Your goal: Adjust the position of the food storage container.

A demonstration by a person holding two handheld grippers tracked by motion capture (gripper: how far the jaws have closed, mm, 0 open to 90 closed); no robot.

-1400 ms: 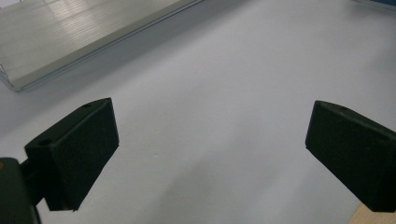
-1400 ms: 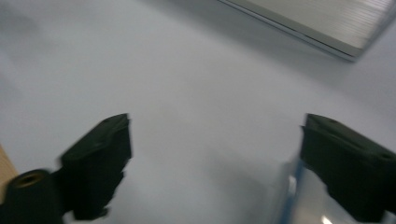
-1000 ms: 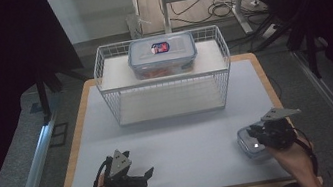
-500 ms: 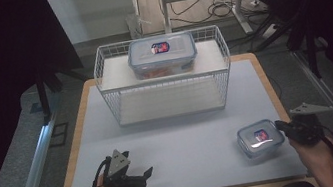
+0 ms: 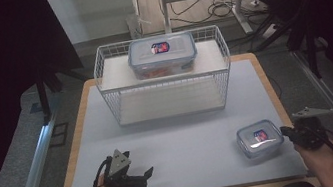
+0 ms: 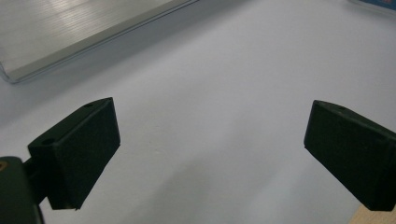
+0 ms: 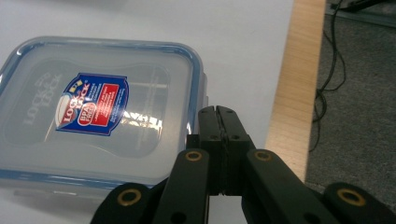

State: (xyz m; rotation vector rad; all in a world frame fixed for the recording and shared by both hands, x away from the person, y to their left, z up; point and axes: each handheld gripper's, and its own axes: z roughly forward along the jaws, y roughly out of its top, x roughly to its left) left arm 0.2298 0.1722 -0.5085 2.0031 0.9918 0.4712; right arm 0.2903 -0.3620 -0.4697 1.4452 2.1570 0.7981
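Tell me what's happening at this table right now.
A person holds a gripper in each hand over a grey mat. The right gripper, jaws shut, sits beside the small lidded container near the mat's right edge. The left gripper rests open at the front left, holding nothing. A larger container sits on top of the wire rack behind.

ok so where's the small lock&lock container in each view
High view: small container sits lower right on the white mat, just left of the right gripper.
Left gripper view: a sliver at the top right corner.
Right gripper view: left half.
Shared landmark: the white mat.
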